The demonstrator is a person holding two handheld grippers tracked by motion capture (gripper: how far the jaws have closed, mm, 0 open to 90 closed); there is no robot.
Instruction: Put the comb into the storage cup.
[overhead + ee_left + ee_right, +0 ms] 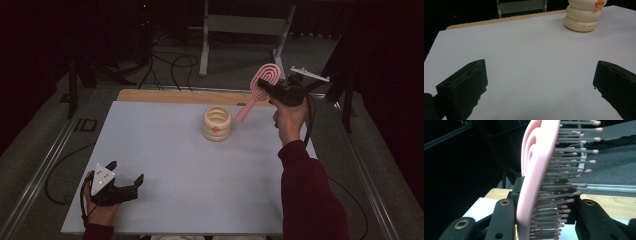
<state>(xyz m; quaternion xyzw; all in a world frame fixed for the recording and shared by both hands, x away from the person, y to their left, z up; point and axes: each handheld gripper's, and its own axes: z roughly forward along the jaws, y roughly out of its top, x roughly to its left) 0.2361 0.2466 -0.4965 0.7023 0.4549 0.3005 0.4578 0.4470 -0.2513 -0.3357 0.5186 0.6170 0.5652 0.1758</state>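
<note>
While the pale table (165, 165) sits in a dark room, the right hand-held gripper (270, 89) pinches a pink hairbrush (261, 85); the left hand-held gripper (125, 175) is spread.

Left hand (101, 207): rested low at your near left edge, wrist close to the body.
Left gripper (126, 176): pointed forward and rightward, jaws spread wide, nothing between them.
Right arm: you stretched it forward, dark red sleeve, hand (289, 116) raised.
Right gripper (270, 89): held high at the far right, jaws clamped on what you held.
</note>
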